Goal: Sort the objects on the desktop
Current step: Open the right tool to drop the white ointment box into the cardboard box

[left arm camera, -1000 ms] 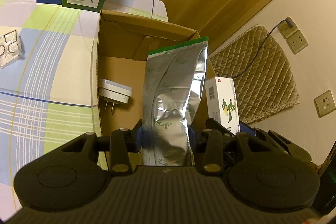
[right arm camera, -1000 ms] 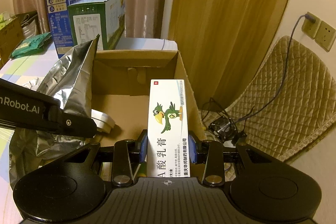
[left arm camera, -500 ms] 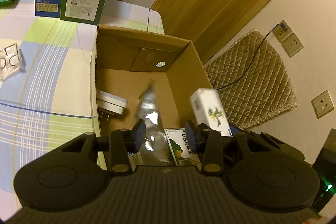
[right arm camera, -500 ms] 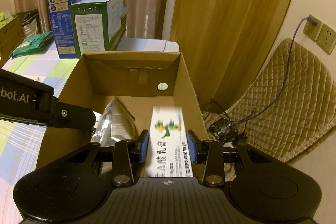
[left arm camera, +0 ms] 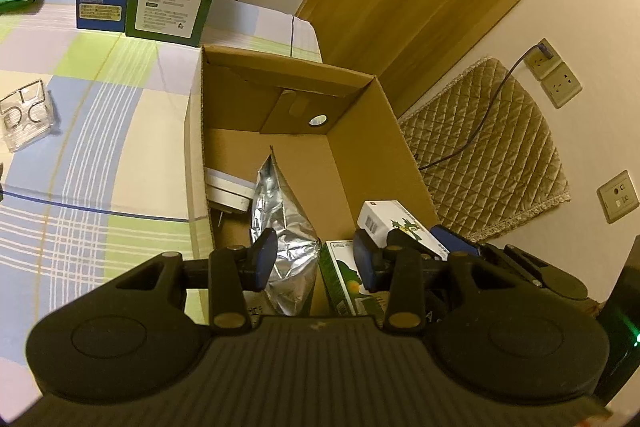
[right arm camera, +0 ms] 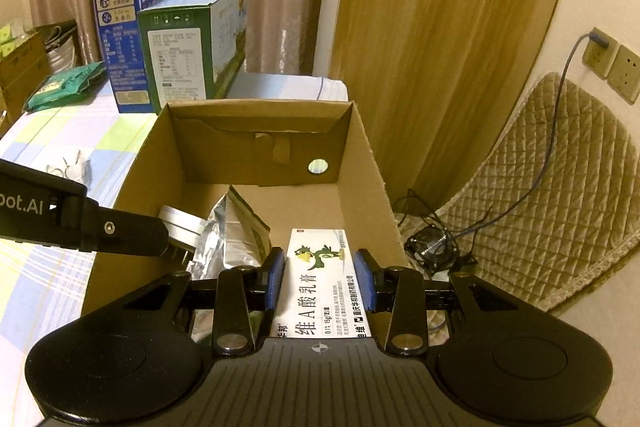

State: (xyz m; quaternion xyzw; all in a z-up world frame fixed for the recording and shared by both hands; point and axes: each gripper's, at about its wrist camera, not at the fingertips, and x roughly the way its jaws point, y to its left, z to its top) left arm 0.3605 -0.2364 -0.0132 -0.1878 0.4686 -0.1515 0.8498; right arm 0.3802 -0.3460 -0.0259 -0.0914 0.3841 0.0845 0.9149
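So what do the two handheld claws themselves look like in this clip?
Both are matte black plastic. Each left claw and right claw has two fingers with blue pads, brass-coloured pivot pins, round discs on either side and a ribbed housing. In the right wrist view, the left unit's body carries white lettering ending "ot.AI".

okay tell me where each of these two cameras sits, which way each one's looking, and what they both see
Left wrist: on the left gripper, looking down into the cardboard box at a foil bag; its own fingers show, apart.
Right wrist: on the right gripper, facing the same box, fingers either side of a white carton; the left gripper crosses its left edge.
Shared: box, bag, carton, milk boxes.
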